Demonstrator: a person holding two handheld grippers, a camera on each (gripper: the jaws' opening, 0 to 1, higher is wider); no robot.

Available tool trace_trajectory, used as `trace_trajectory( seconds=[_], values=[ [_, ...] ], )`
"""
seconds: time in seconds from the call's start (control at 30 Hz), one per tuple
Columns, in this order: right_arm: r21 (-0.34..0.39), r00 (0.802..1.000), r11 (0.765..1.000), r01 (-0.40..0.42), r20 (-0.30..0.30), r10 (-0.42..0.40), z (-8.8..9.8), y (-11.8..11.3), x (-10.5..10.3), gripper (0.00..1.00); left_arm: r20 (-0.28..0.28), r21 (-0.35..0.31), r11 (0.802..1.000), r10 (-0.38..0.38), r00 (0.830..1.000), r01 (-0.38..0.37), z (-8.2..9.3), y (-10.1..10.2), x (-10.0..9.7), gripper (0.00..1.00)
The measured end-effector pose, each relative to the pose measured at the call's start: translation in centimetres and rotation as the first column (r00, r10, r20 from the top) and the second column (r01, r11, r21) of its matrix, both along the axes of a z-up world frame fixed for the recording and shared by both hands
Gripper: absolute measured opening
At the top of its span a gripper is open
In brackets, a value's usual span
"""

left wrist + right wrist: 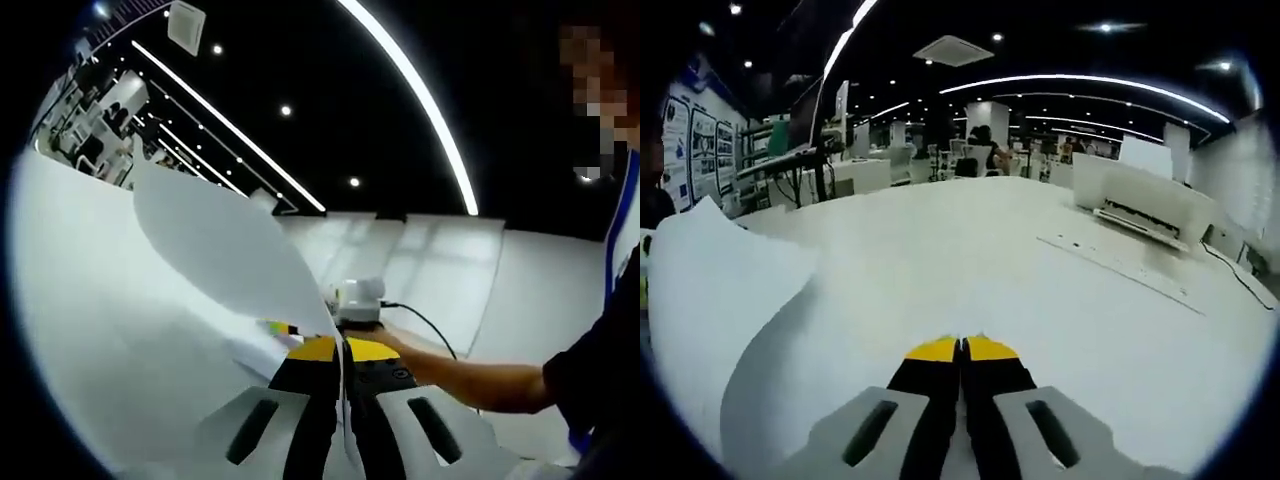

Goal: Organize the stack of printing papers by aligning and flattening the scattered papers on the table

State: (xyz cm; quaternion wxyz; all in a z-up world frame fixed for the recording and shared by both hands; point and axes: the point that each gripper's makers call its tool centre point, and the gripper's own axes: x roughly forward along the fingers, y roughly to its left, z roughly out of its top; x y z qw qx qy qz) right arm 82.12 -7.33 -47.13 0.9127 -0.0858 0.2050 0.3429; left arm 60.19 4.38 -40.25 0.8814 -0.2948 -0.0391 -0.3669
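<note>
1. Above the white tabletop (pixel 1060 300), both claws lift the papers (pixel 215 240) off the surface: in the left gripper view the left claw (pixel 343 352) has its jaws pressed together on a sheet edge that runs up between them, the sheet curling up and away to the left.
2. In the right gripper view the right claw (pixel 962 350) is likewise closed, its yellow tips touching, with paper (pixel 720 300) bowing up at the left and passing under the jaws; whether a sheet is pinched between them cannot be told for sure.
3. The right claw also shows in the left gripper view, just beyond the left claw's tips, held by the person's hand (pixel 395 345).
4. To do this step well, I judge the two grips should stay level and close, letting the sheets hang evenly, then tap the lower edges squarely onto the tabletop so they align before being laid flat.
5. A printer (pixel 1145 205) stands well apart on the tabletop.
</note>
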Motion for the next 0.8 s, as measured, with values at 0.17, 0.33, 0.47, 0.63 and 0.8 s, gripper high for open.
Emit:
trace_trajectory(
  seconds=[0.17, 0.33, 0.47, 0.63, 0.8],
  values=[
    [0.027, 0.999, 0.999, 0.017, 0.04, -0.018, 2.2, -0.9, 0.1, 0.0, 0.0, 0.005, 1.0, 0.002, 1.0, -0.002, 0.0, -0.1, 0.0, 0.06],
    [0.044, 0.997, 0.999, 0.031, 0.064, -0.033, 4.2, -1.9, -0.3, 0.0, -0.005, 0.006, 1.0, 0.005, 1.0, -0.004, -0.1, 0.0, 0.2, 0.06],
    [0.073, 0.994, 0.996, 0.045, 0.098, -0.052, 6.8, -3.2, -0.6, 0.0, -0.008, 0.005, 1.0, 0.005, 1.0, -0.005, -0.2, 0.0, 0.2, 0.06],
    [0.087, 0.991, 0.994, 0.059, 0.112, -0.069, 8.1, -4.1, -0.8, 0.0, -0.008, 0.008, 1.0, 0.006, 1.0, -0.006, -0.2, 0.0, 0.3, 0.06],
    [0.089, 0.991, 0.994, 0.066, 0.113, -0.076, 8.2, -4.4, -1.1, 0.0, -0.008, 0.012, 1.0, 0.007, 1.0, -0.007, -0.2, 0.0, 0.3, 0.06]
  ],
)
